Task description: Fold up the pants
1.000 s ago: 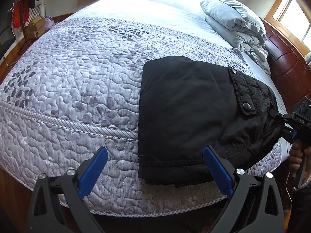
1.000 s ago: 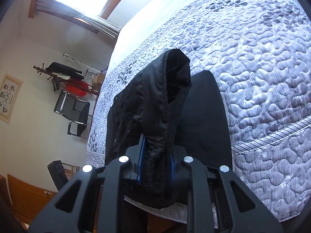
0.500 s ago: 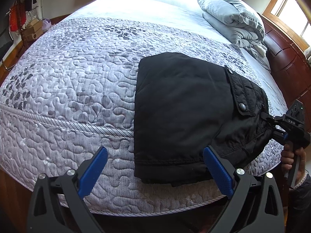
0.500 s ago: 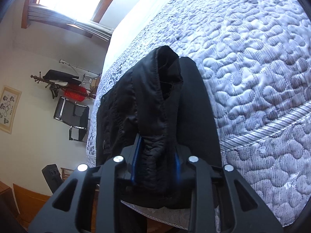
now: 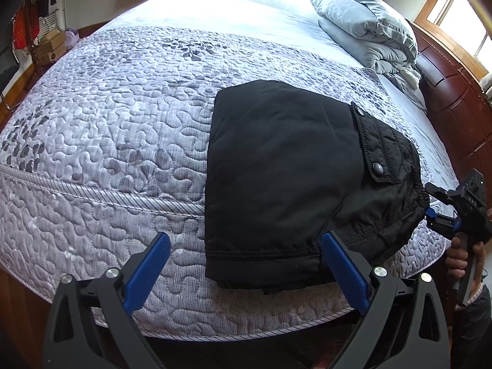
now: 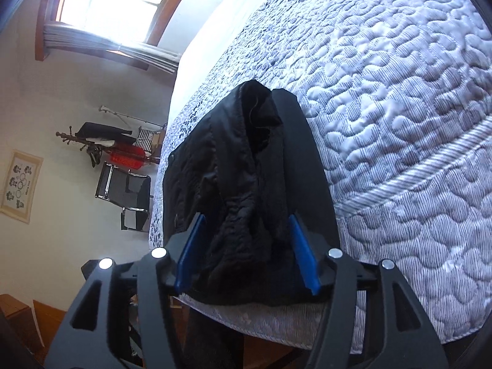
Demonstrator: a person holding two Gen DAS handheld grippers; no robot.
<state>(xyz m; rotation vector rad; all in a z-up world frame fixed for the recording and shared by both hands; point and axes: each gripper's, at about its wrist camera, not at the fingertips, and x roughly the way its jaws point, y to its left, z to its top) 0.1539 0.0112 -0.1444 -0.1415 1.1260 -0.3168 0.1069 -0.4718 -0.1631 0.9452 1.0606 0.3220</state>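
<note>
Pants [image 5: 283, 166] folded on quilt [image 5: 107, 129], left claw [image 5: 246, 264] spread, right claw [image 6: 246, 243] just opening around waistband.

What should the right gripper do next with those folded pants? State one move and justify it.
Probably draw the right gripper straight back off the waistband. Its jaws have just been opening, fabric sits loose between the pads, and the black pants lie folded on the bed.
</note>
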